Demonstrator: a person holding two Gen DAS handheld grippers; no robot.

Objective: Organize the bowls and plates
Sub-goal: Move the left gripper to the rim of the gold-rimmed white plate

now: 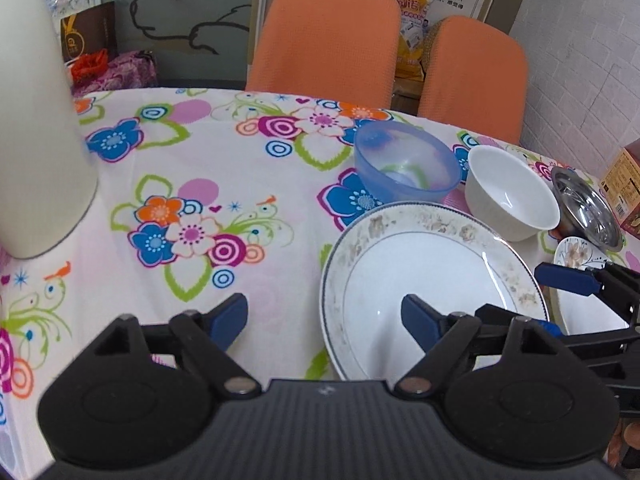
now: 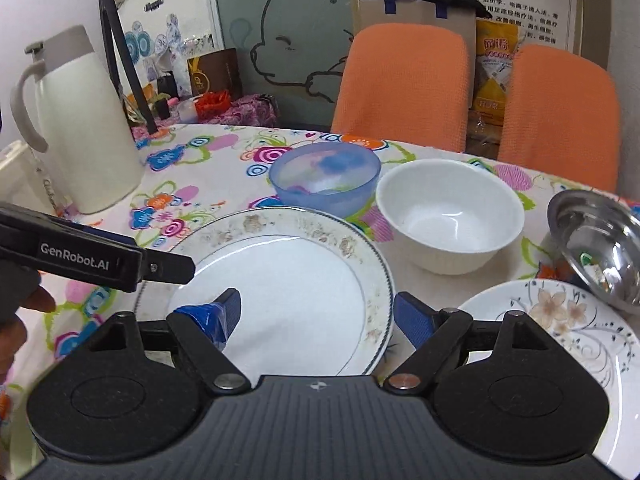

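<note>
Both the left gripper [image 1: 325, 322] and right gripper [image 2: 316, 314] hover spread over the large plate [image 2: 280, 264].

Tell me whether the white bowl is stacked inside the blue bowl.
No. The white bowl sits on the tablecloth beside the blue bowl, both empty.
</note>
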